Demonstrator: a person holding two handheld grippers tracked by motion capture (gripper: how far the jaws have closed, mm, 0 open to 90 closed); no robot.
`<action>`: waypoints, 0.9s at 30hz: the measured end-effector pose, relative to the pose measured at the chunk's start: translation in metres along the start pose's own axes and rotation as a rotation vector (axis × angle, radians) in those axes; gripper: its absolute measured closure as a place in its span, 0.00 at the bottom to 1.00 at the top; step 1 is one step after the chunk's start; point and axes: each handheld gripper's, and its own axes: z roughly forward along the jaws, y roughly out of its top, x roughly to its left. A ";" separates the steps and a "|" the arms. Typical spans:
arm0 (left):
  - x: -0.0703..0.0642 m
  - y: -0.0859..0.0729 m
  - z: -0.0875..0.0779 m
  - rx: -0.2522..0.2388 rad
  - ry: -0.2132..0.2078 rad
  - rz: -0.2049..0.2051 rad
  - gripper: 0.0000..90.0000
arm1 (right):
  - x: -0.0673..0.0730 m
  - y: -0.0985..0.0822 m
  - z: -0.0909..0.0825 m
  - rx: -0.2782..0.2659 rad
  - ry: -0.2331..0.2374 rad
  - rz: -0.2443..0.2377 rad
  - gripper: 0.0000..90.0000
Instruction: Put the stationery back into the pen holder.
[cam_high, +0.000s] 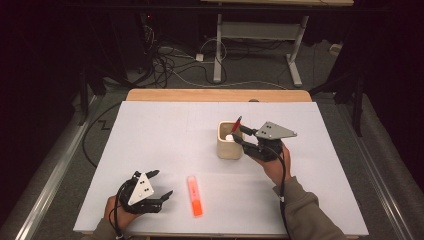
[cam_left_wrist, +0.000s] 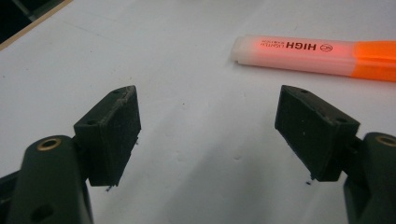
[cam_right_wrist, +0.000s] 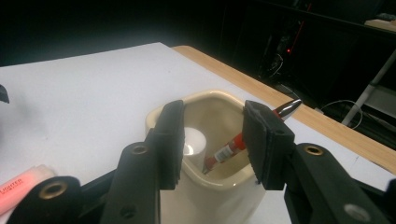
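Note:
A cream cup (cam_high: 227, 148) stands right of the middle of the white table top (cam_high: 165, 130). A red pen (cam_high: 236, 123) leans inside it, tip up over the far rim. My right gripper (cam_high: 240, 135) is open at the cup's right rim. In the right gripper view its jaws straddle the cup (cam_right_wrist: 210, 200), with the pen (cam_right_wrist: 229, 149) beyond the right jaw and touching neither. An orange highlighter (cam_high: 195, 196) lies near the front edge. My left gripper (cam_high: 163, 183) rests open just left of it, holding nothing. The highlighter (cam_left_wrist: 317, 56) lies past the right jaw of this gripper (cam_left_wrist: 208, 100).
Something small and white (cam_right_wrist: 194, 140) lies at the bottom of the cup. A wooden strip (cam_high: 215, 95) runs along the table's far edge. Beyond it are a metal desk frame (cam_high: 260, 35) and loose cables (cam_high: 170, 65) on the floor. The highlighter's end (cam_right_wrist: 18, 186) appears in the right gripper view.

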 end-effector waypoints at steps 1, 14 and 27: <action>0.000 0.000 0.000 0.000 -0.001 0.000 0.25 | 0.000 -0.001 -0.001 0.001 0.002 -0.001 0.65; 0.000 0.001 0.000 -0.003 0.005 0.011 0.25 | 0.008 -0.008 -0.022 -0.014 0.023 -0.012 0.61; -0.001 0.002 0.000 -0.001 -0.004 0.018 0.25 | 0.021 -0.014 -0.034 0.013 0.091 -0.030 0.58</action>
